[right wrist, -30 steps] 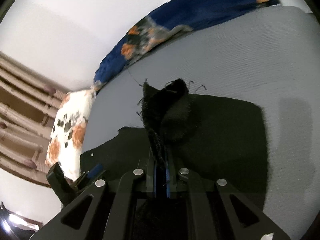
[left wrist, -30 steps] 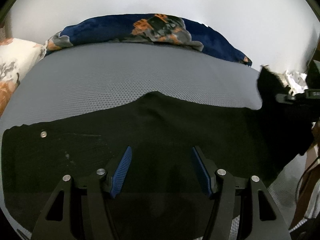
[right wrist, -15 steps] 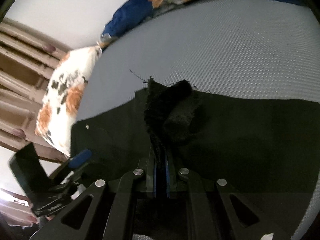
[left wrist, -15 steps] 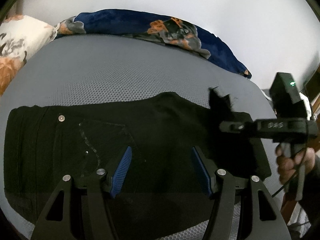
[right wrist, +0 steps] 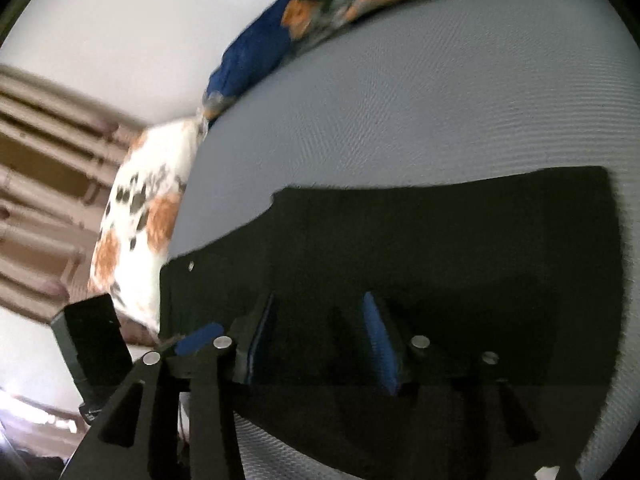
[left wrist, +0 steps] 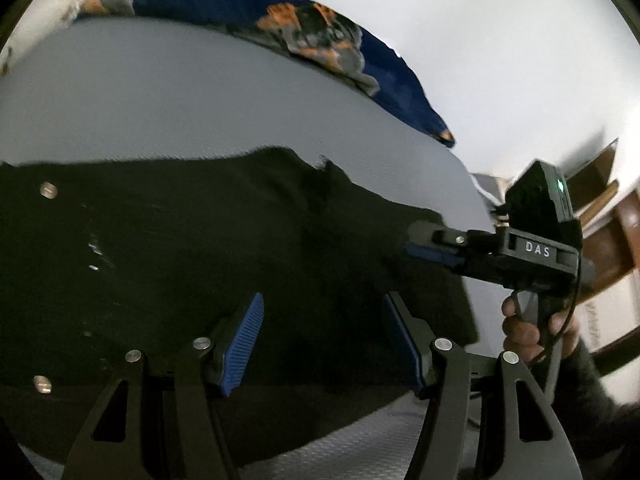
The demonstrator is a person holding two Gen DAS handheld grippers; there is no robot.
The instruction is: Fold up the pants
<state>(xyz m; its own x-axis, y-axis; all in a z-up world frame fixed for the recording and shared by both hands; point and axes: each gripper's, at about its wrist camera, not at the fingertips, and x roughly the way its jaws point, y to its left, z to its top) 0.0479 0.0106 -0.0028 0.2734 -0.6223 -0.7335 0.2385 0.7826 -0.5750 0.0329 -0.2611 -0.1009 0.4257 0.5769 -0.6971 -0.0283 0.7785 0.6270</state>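
Black pants lie flat on a grey mattress, their long axis running left to right across the near half of the bed, the riveted waist end toward the left and the folded leg end toward the right. Both tools hang just above the cloth with nothing between their blue pads: the left gripper spread wide over the middle, the right gripper parted over the right half. In the left view the right gripper sits at the pants' right edge, a hand on its trigger. The fabric looks like soft, fairly heavy denim, limp enough to sag and double over, and not slippery on the textured mattress. A firm pinch at a doubled edge or hem corner would likely hold best. A blue floral blanket lies along the far side, a white floral pillow at far left.
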